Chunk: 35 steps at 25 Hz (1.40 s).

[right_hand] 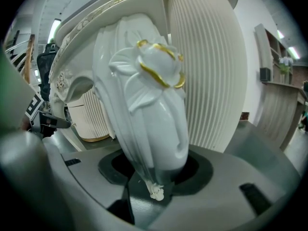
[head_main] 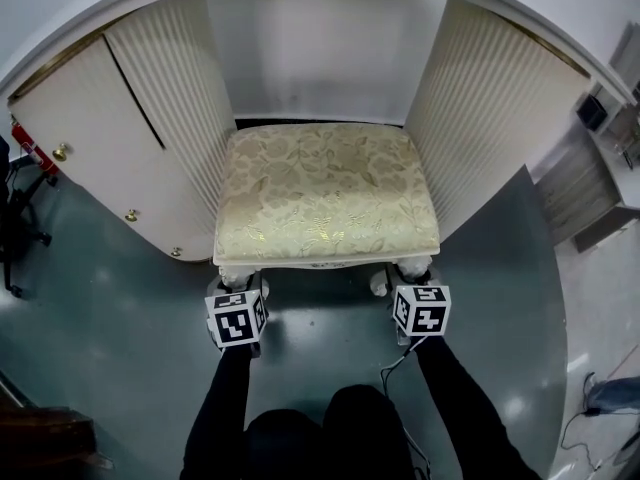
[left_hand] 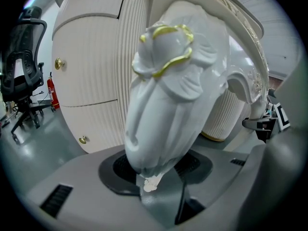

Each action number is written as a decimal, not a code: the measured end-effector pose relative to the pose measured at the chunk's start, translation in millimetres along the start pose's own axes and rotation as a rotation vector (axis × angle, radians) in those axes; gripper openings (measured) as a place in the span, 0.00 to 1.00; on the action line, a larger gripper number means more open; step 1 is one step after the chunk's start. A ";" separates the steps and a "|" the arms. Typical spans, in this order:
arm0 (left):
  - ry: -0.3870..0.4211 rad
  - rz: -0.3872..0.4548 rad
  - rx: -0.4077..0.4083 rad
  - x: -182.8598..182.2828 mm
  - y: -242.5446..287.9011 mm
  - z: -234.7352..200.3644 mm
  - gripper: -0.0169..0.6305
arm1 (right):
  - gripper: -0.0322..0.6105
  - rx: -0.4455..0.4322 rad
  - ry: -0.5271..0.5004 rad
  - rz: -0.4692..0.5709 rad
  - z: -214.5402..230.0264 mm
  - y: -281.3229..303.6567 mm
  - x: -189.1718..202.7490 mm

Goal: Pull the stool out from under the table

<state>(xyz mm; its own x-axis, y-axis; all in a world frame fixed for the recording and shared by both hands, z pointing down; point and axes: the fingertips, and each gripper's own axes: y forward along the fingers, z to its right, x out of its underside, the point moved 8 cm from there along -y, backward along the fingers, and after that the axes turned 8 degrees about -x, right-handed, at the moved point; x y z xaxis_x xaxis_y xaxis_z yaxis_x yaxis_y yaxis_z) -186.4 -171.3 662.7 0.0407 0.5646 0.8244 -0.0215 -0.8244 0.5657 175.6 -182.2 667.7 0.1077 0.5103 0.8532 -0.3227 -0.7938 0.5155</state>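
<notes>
The left gripper (head_main: 238, 284) (left_hand: 154, 173) is clenched on the stool's front left leg (left_hand: 166, 105), a white carved leg with a gold-trimmed flower at its top. The leg fills the gap between the jaws and its foot sits against the gripper's body. The right gripper (head_main: 413, 274) (right_hand: 156, 174) grasps the matching front right leg (right_hand: 149, 105) the same way. Both grippers are low, just in front of the stool (head_main: 325, 193), with a black sleeve behind each.

The stool stands on the floor (head_main: 120, 358) in the desk's (head_main: 90, 138) kneehole, between the two fluted side panels. Its cream, gold-patterned seat lies mostly under the desk. The seat's back edge is close to the rear panel, and its front edge is about level with the panels' front corners. Gold knobs (head_main: 60, 152) dot the desk's left front. In the left gripper view, an office chair (left_hand: 24, 76) and a red extinguisher (left_hand: 53, 93) stand beyond the desk's left end.
</notes>
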 end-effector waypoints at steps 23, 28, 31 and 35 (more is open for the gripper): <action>-0.011 -0.049 -0.005 -2.3 -7.6 0.6 0.35 | 0.35 -0.031 -0.001 -0.068 -0.2 -6.6 -5.8; -0.012 -0.055 -0.011 -2.0 -9.1 1.0 0.35 | 0.35 -0.034 0.000 -0.073 0.0 -6.4 -6.3; -0.016 -0.060 -0.015 -0.8 -11.2 1.3 0.35 | 0.35 -0.037 0.003 -0.086 -0.3 -7.5 -6.2; -0.012 -0.069 -0.010 -1.1 -12.2 0.9 0.35 | 0.35 -0.041 0.000 -0.096 -1.0 -10.0 -6.7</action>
<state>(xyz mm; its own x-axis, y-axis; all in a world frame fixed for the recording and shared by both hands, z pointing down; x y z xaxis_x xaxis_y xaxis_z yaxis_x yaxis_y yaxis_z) -185.2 -161.9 654.8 0.0542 0.6191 0.7834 -0.0280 -0.7833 0.6210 177.2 -177.4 656.8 0.1396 0.5836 0.8000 -0.3492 -0.7270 0.5913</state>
